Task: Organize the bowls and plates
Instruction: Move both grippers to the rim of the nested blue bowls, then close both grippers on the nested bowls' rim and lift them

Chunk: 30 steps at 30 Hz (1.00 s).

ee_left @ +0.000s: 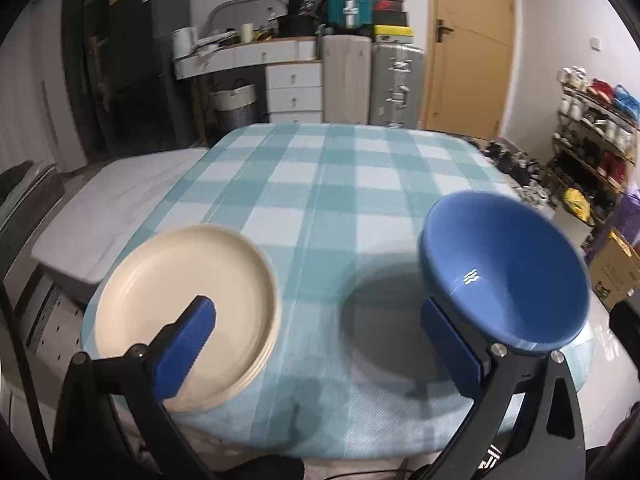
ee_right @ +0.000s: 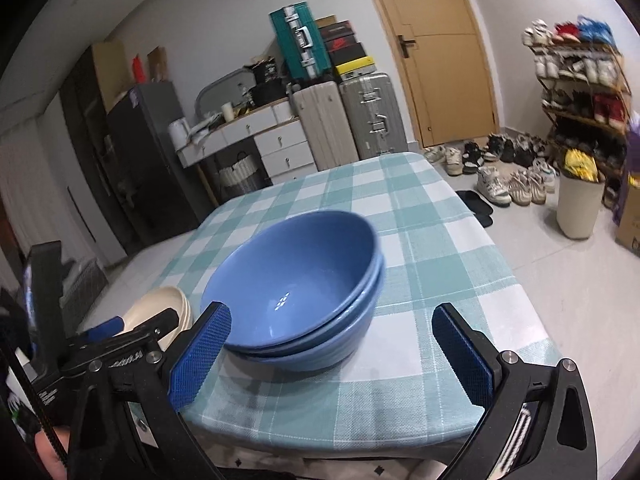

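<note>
A stack of cream plates (ee_left: 188,304) lies at the near left of the teal checked tablecloth (ee_left: 320,184). My left gripper (ee_left: 320,348) is open; its left pad (ee_left: 188,348) hangs over the plates and its right pad sits beside a blue bowl (ee_left: 508,276). In the right wrist view two blue bowls (ee_right: 304,280) are nested, the upper one tilted. My right gripper (ee_right: 332,356) stands open just in front of them, holding nothing. The left gripper (ee_right: 132,326) shows at the left, over the cream plates (ee_right: 160,304).
The table's near edge (ee_right: 360,444) is right below the grippers. A grey padded bench (ee_left: 120,200) adjoins the table's left side. Suitcases (ee_right: 344,120), white drawers (ee_right: 284,148) and a door stand behind. Shoes (ee_right: 500,184), a white bin (ee_right: 580,208) and a shoe rack fill the right floor.
</note>
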### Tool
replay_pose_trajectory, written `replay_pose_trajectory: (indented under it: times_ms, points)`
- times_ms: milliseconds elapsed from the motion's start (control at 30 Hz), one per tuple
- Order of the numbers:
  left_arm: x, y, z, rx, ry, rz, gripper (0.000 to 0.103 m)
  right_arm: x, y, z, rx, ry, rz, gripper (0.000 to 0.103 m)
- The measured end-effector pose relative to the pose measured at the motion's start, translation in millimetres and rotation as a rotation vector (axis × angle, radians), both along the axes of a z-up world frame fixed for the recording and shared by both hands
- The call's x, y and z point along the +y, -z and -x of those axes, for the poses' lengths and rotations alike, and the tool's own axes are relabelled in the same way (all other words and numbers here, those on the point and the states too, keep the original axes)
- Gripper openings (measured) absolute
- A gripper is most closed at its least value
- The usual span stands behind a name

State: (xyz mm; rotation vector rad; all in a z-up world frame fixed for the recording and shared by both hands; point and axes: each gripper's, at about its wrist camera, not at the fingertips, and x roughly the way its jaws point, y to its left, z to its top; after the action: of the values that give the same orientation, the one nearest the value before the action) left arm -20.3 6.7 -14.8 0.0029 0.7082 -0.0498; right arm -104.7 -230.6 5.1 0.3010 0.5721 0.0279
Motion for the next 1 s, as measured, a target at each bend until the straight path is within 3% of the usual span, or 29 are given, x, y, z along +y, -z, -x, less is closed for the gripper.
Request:
replay_pose_trajectory:
  times_ms: [100, 267, 433, 567, 733, 800, 900, 1000]
  points:
    - [-11.1, -8.4, -9.2, -0.013, 0.051, 0.013, 0.103, -11.2, 0.2, -1.7, 0.001, 0.022, -0.039, 0.102]
    - [-24.9, -4.4, -31.3, 0.101, 0.088, 0.003, 0.103, -14.8, 2.0, -6.0, 0.016, 0.013, -0.044, 0.102]
    - [-35.0, -25.3, -42.6, 0.093, 0.111, -0.021, 0.103, -20.5, -0.4, -15.4, 0.041, 0.01, -0.068, 0.102]
    - [-44.9, -28.8, -72.9, 0.214, 0.16, -0.026, 0.103, -26.1, -18.8, -38.6, 0.08, -0.023, -0.063, 0.102]
    - [-57.4, -12.4, -104.7, 0.407, 0.2, -0.028, 0.103, -34.2, -34.2, -91.1, 0.234, -0.038, -0.046, 0.102]
    - [-65.5, -3.9, -111.6, 0.455, 0.213, -0.081, 0.103, -39.0, -29.2, -114.4, 0.322, -0.065, -0.075, 0.102]
    - [-74.2, 4.6, -118.1, 0.467, 0.206, -0.174, 0.103, -42.4, -12.3, -141.4, 0.46, -0.092, -0.101, 0.101]
    - [-74.6, 15.3, -126.9, 0.522, 0.215, -0.144, 0.103, -42.6, 4.2, -158.5, 0.552, -0.093, -0.087, 0.099]
